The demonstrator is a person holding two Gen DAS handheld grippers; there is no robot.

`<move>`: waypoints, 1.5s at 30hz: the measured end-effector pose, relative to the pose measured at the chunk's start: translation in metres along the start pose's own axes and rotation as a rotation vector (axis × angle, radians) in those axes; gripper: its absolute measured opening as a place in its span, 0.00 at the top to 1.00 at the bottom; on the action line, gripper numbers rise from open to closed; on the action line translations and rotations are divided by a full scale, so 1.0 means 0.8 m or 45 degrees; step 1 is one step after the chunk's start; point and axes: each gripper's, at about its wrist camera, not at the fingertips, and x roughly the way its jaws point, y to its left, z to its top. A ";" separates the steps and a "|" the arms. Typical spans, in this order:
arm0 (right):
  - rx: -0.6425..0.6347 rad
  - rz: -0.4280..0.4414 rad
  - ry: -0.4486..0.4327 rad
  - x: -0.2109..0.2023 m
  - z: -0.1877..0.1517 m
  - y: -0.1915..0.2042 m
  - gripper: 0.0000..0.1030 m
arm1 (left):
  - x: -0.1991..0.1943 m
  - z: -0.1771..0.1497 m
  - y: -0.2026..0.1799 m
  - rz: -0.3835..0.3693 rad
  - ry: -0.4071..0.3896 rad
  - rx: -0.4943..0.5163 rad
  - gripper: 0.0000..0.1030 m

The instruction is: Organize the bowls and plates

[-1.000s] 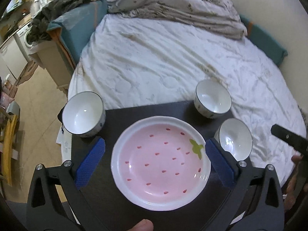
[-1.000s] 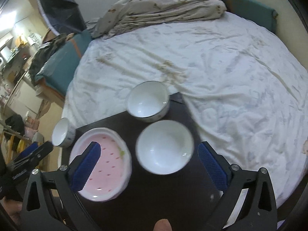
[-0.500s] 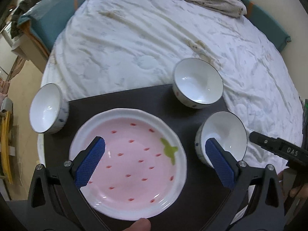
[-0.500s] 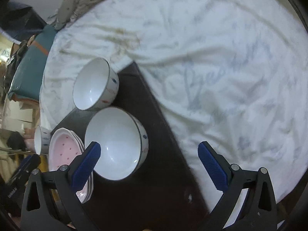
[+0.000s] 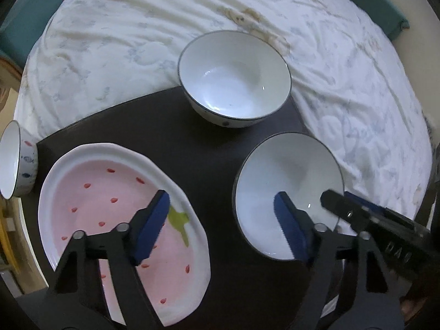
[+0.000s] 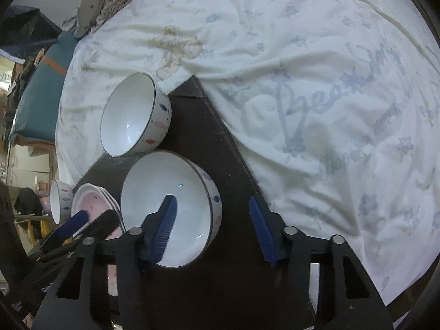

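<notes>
- The right tool [image 6: 211, 201] points steeply down at the near bowl [image 6: 165, 187]. One pad is inside the bowl and the other outside its right wall, so the rim sits between the jaws.
- Its jaws are closing, but the outer pad stands clear of the wall, so nothing is clamped yet. A rim pinch like this looks meant to lift the bowl, probably to nest it in another.
- The left tool [image 5: 220, 196] hangs over the gap between the plate [image 5: 110, 206] and the near bowl. One pad is above the plate's right side and the other is over the bowl's left half.
- Its jaws are also closing, with both rims and bare worktop [image 5: 170, 126] between them, and they grip nothing. I cannot tell which of the two it is after.
- The dishes sit on a dark worktop lying on the bed [image 5: 343, 68]. The plate is at the near left, and in the right wrist view it looks like a stack of several.
- The near bowl is at the right, and the far bowl [image 5: 233, 74] sits at the back edge just beyond it.
- The small bowl [image 5: 16, 162] stands apart at the left edge.
- Both tools crowd the same bowl, and the right tool's finger crosses its rim close beside the left tool's pad, so they could knock together.
- The far bowl sits close behind the near one and could be clipped on the lift.
- The soft bedding may also let the worktop rock.
</notes>
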 end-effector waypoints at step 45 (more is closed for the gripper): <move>-0.178 0.104 -0.081 -0.035 -0.012 0.045 0.92 | -0.102 -0.006 0.003 0.156 -0.146 0.055 0.93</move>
